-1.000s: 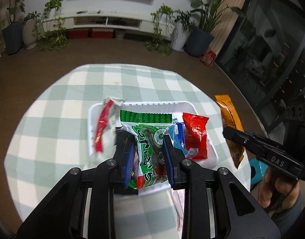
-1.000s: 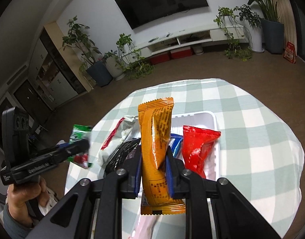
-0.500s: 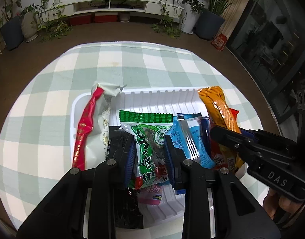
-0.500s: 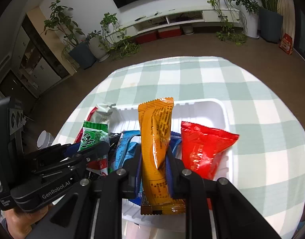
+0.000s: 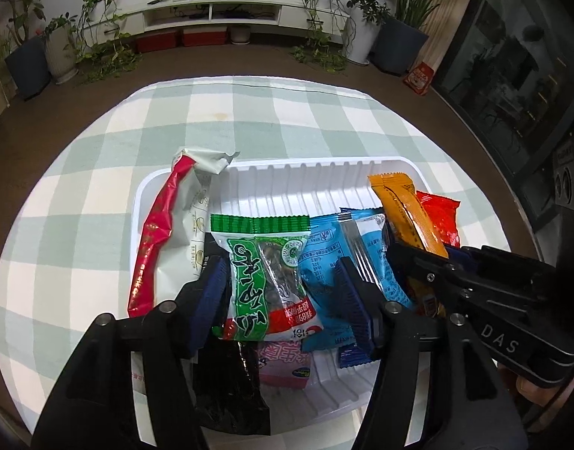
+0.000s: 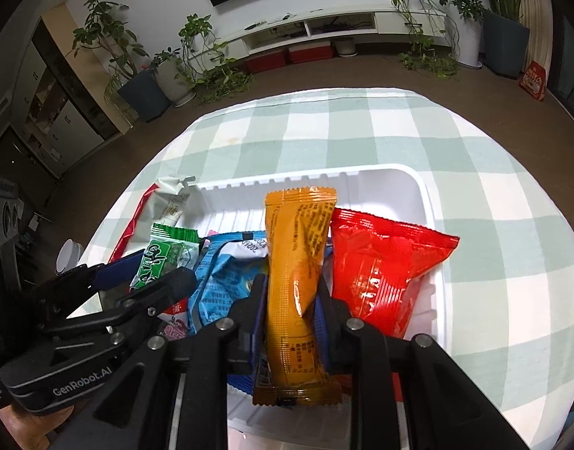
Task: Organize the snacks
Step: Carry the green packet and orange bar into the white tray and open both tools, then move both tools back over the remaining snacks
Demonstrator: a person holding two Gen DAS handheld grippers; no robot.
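We're looking at shiny, crinkly plastic film on the orange packet (image 6: 300, 262), red packet (image 6: 380, 262) and green packet (image 5: 266, 281). The white tray (image 5: 309, 182) reads as smooth ribbed plastic, the checked tablecloth (image 5: 99, 172) as matt cloth. Both grippers look matt black plastic with ridged blue pads (image 5: 349, 300).

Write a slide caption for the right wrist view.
Right tongs grip an orange snack packet over a white tray of snacks.

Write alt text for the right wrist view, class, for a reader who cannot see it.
The right claw pinches an upright orange snack packet over a white plastic tray on a green-and-white checked tablecloth. A red packet and a blue one lie in the tray. The left claw is opening around a green packet.
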